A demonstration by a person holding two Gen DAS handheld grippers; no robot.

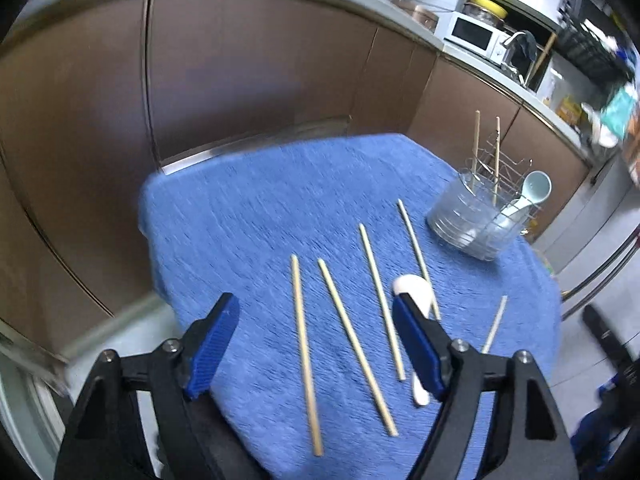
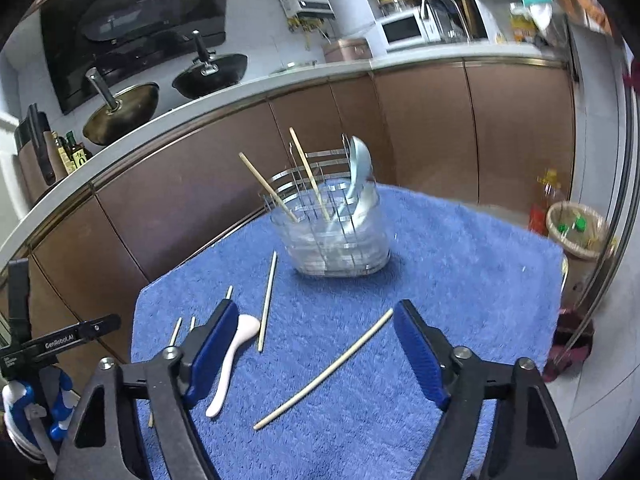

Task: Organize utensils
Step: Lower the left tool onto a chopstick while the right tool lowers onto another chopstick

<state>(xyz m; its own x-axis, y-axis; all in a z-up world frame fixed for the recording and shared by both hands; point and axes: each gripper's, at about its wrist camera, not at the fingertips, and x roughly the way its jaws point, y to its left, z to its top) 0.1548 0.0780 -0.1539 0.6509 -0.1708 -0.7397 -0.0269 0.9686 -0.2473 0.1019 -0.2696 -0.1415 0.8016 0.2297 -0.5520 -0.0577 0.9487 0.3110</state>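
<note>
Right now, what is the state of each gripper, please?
Left gripper: jaws open, holding nothing.
Right gripper: jaws open, holding nothing; one chopstick lies below them.

kitchen behind is pretty packed: brown cabinet doors (image 2: 420,120) run under a pale countertop (image 2: 240,88), two dark woks (image 2: 208,74) sit beneath a black range hood (image 2: 132,12), a white microwave (image 1: 472,34) has a yellow-lidded jar (image 1: 486,8) on top, oil bottles (image 2: 74,152) stand by a knife block (image 2: 38,152), a wicker bin (image 2: 576,234) sits on the floor, and a blue towel (image 1: 248,220) covers the table
</note>
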